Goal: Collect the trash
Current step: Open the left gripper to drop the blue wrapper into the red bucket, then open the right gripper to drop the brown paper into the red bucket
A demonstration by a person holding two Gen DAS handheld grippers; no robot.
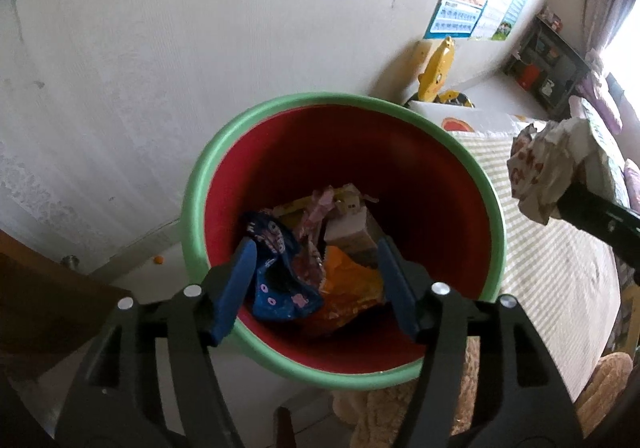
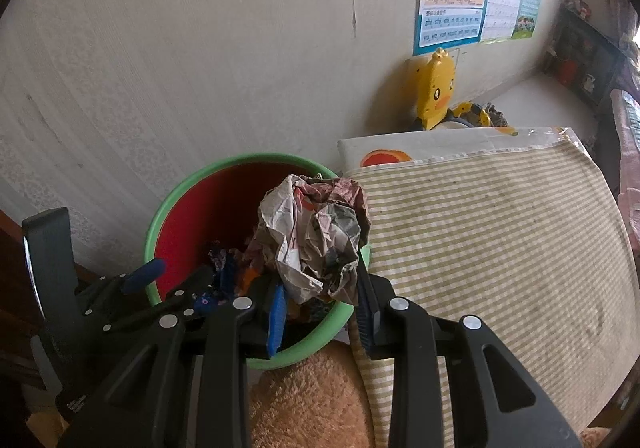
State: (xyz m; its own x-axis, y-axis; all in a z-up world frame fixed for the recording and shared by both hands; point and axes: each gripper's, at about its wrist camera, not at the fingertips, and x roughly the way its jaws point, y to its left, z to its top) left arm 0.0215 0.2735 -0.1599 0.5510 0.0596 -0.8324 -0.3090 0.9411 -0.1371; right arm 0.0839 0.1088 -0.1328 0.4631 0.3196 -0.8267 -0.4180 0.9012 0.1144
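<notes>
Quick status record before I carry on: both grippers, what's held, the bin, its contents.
left gripper: jaws open, empty, over the bin mouth
right gripper: jaws shut on crumpled paper ball, at the bin's rim beside the striped cloth
bin: green rim, red inside, upright against the wall
contents: blue wrapper, orange wrapper, other packets
paper ball: not yet in the bin

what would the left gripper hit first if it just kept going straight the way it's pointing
Most likely the wrappers piled in the bin: the open left gripper points down into the red bin with the green rim, its fingers framing a blue wrapper and an orange wrapper. Depth is hard to judge; nothing shows in between.
</notes>
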